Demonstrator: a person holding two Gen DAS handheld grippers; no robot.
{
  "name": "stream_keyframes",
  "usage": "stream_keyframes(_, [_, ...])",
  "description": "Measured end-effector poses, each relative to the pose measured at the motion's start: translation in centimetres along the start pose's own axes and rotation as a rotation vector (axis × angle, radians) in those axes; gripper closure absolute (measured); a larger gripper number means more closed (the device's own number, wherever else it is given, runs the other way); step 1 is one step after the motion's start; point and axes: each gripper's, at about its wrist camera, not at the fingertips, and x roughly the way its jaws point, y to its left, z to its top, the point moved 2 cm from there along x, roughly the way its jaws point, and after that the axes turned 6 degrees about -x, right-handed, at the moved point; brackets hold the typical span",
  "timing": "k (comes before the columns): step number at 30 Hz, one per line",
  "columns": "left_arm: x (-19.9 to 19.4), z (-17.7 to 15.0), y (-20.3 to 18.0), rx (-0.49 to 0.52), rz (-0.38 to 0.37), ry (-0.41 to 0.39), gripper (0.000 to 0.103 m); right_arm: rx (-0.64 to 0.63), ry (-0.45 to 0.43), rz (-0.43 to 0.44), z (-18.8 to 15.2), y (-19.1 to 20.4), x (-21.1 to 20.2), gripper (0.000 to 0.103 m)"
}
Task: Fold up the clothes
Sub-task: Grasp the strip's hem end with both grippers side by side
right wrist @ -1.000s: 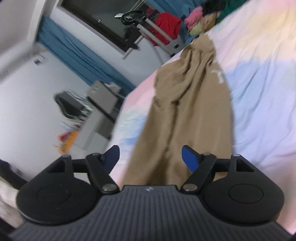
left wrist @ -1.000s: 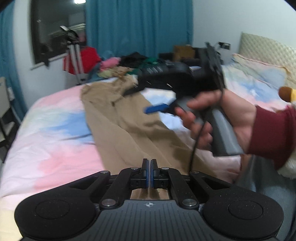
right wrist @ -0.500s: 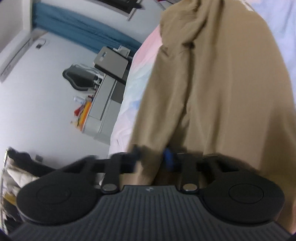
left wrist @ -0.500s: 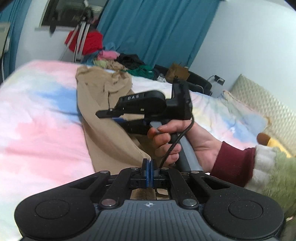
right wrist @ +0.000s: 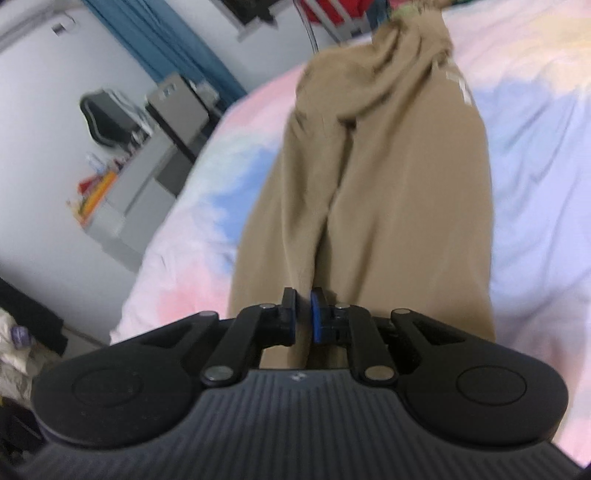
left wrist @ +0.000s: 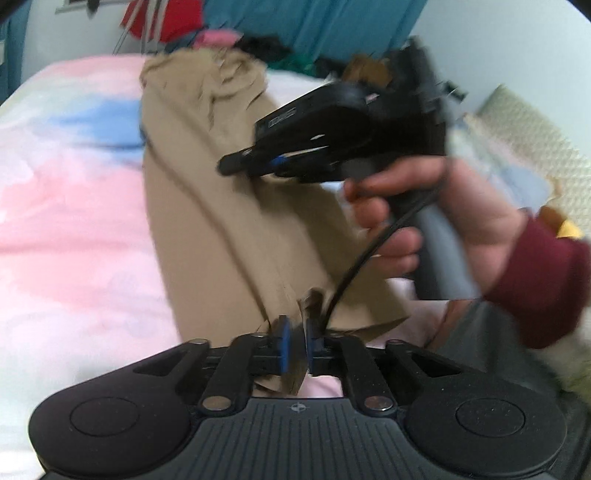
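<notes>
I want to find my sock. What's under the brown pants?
The pants lie on a pink and blue bedsheet, which shows all around them. Whatever is right beneath the cloth is covered, so a sock there cannot be seen.

Both cameras ride low and close over the bed (left wrist: 74,236), looking down along the tan trousers (right wrist: 373,206) toward the blue curtain (left wrist: 332,22); the left view also catches the right gripper (left wrist: 258,164) from its side

Soft, even indoor light, heavy motion blur throughout, fisheye bending and dark corners at the edges.
</notes>
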Motion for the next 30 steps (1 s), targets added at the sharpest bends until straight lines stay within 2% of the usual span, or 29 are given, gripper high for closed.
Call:
stream_keyframes(1, [0.0, 0.1, 0.2, -0.009, 0.005, 0.003, 0.083, 0.008, 0.013, 0.001, -0.2, -0.2, -0.3, 0.085])
stream_keyframes(2, [-0.5, 0.1, 0.3, -0.016, 0.003, -0.013, 0.068, 0.013, 0.012, 0.000, -0.5, -0.2, -1.0, 0.076])
stream_keyframes(3, [-0.9, 0.1, 0.5, -0.022, 0.001, -0.029, 0.059, 0.017, 0.011, -0.002, -0.8, -0.1, -1.7, 0.067])
stream_keyframes(4, [-1.4, 0.2, 0.7, -0.029, -0.001, -0.045, 0.044, 0.019, 0.008, -0.005, -1.0, -0.1, -2.5, 0.048])
stream_keyframes(5, [-1.9, 0.2, 0.8, -0.035, -0.004, -0.061, 0.036, 0.017, -0.007, -0.012, -1.2, -0.1, -3.5, 0.031])
stream_keyframes(9, [-3.7, 0.5, 2.2, -0.117, -0.065, -0.131, 0.025, 0.044, -0.086, -0.053, -2.0, -0.3, -7.8, 0.029])
stream_keyframes(11, [-4.1, 0.7, 3.4, -0.181, -0.076, -0.158, 0.024, 0.078, -0.109, -0.081, -2.6, -0.7, -9.4, 0.029])
stream_keyframes(15, [-3.0, 1.6, 6.7, -0.379, -0.027, -0.157, 0.024, 0.198, -0.096, -0.142, -4.8, -2.6, -10.7, 0.029])
stream_keyframes(19, [-1.1, 1.8, 10.4, -0.592, -0.108, -0.123, 0.031, 0.394, -0.047, -0.178, -6.9, -5.5, -10.0, 0.029])
stream_keyframes(21, [-0.1, 1.8, 10.6, -0.606, -0.147, -0.079, 0.033, 0.435, -0.039, -0.154, -7.0, -6.2, -9.4, 0.030])
stream_keyframes(24, [1.3, 1.4, 9.5, -0.576, -0.167, -0.012, 0.037, 0.425, -0.020, -0.152, -7.3, -5.7, -8.6, 0.030])
stream_keyframes(26, [2.0, 1.1, 9.1, -0.560, -0.177, 0.014, 0.039, 0.405, -0.014, -0.139, -7.6, -4.9, -8.6, 0.040])
stream_keyframes(30, [2.1, -0.2, 8.5, -0.567, -0.178, 0.055, 0.046, 0.444, 0.000, -0.077, -9.0, -4.1, -9.3, 0.042])
